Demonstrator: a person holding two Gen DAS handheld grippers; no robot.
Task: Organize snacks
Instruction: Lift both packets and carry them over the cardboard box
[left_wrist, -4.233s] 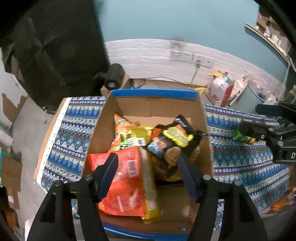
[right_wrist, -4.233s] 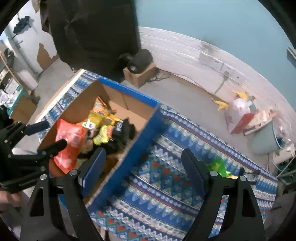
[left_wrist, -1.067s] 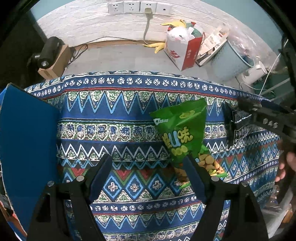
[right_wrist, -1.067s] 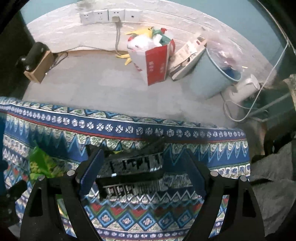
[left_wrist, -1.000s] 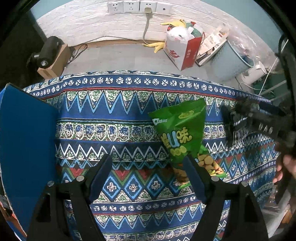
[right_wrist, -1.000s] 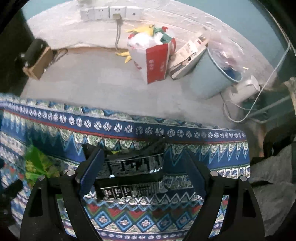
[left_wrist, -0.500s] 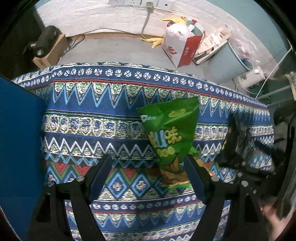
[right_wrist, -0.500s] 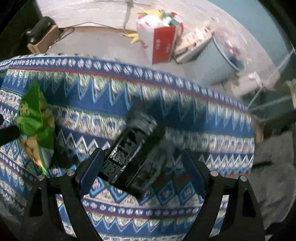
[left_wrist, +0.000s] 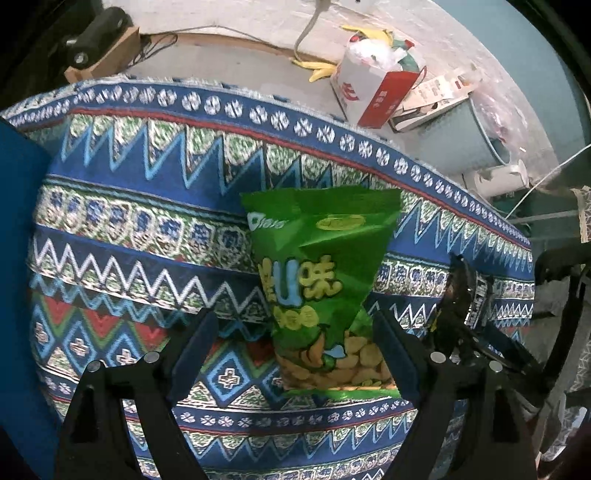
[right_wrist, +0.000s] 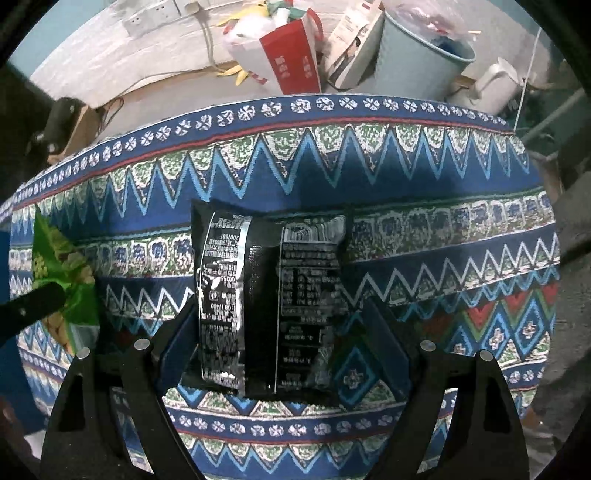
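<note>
The left tool points steeply down at the counter, its two dark blue fingers spread wide. Its jaws have just been opening. A green bag lies flat on the cloth between them, its near end with pictured snacks close to the right finger; whether that finger touches the bag cannot be told. The left finger stands clear of it. The bag's wide sealed top points to the far side of the counter.

The right tool points straight down, released, fingers wide apart. A black bag lies on the cloth between them, printed back side up, with a silver seam running along it. The bag sits near the left finger and a strip of cloth shows between it and the right finger. Neither finger presses on it.

The two bags lie side by side on the counter, green to the left, black to the right, apart from each other. In the right wrist view the green bag shows at the left edge with one finger of the left tool across it.

The counter wears a blue cloth with zigzag and diamond bands. A blue panel stands at the far left. Beyond the counter, on the floor, are a red and white box, a pale blue bin, a white jug and a cable running to wall sockets.
</note>
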